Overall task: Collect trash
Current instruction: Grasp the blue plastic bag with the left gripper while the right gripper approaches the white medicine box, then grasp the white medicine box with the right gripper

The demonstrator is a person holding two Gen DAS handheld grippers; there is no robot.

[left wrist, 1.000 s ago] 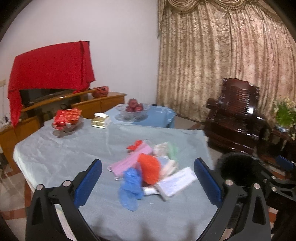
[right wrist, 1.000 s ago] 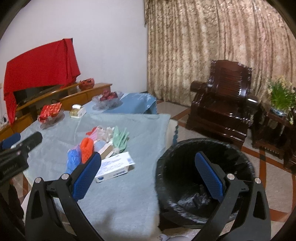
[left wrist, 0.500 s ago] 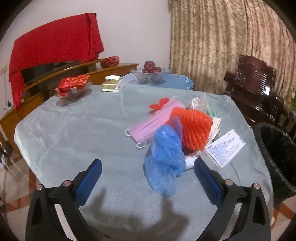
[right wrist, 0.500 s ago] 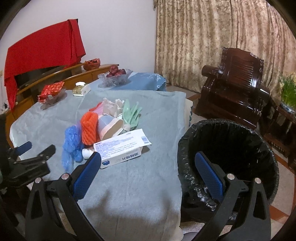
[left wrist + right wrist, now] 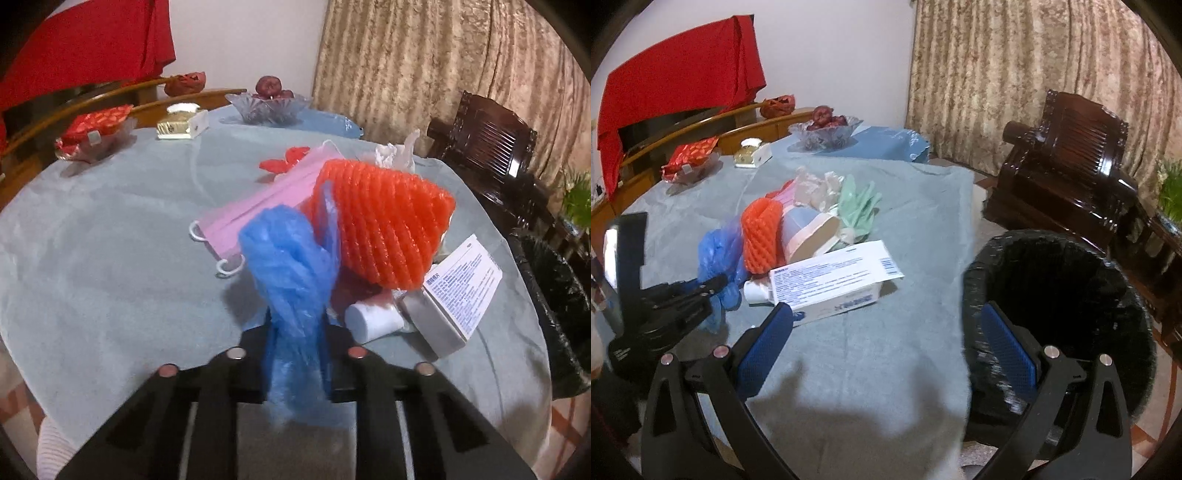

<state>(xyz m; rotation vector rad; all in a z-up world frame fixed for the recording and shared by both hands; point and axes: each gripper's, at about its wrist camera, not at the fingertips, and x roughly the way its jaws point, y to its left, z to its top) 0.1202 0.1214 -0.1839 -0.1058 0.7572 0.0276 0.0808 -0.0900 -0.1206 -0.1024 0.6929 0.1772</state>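
My left gripper (image 5: 297, 354) has just closed, pinching the crumpled blue plastic bag (image 5: 291, 266); my right gripper (image 5: 886, 343) hangs empty, jaws wide. Best to lift straight up, clear of the orange foam net (image 5: 380, 225), before swinging to the black-lined bin (image 5: 1060, 295).

Trash pile (image 5: 798, 236) crowds table middle; near cloth (image 5: 886, 369) bare.

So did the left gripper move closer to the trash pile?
Yes. The left gripper came down toward the pile; its jaws have just been closing on the blue plastic bag.
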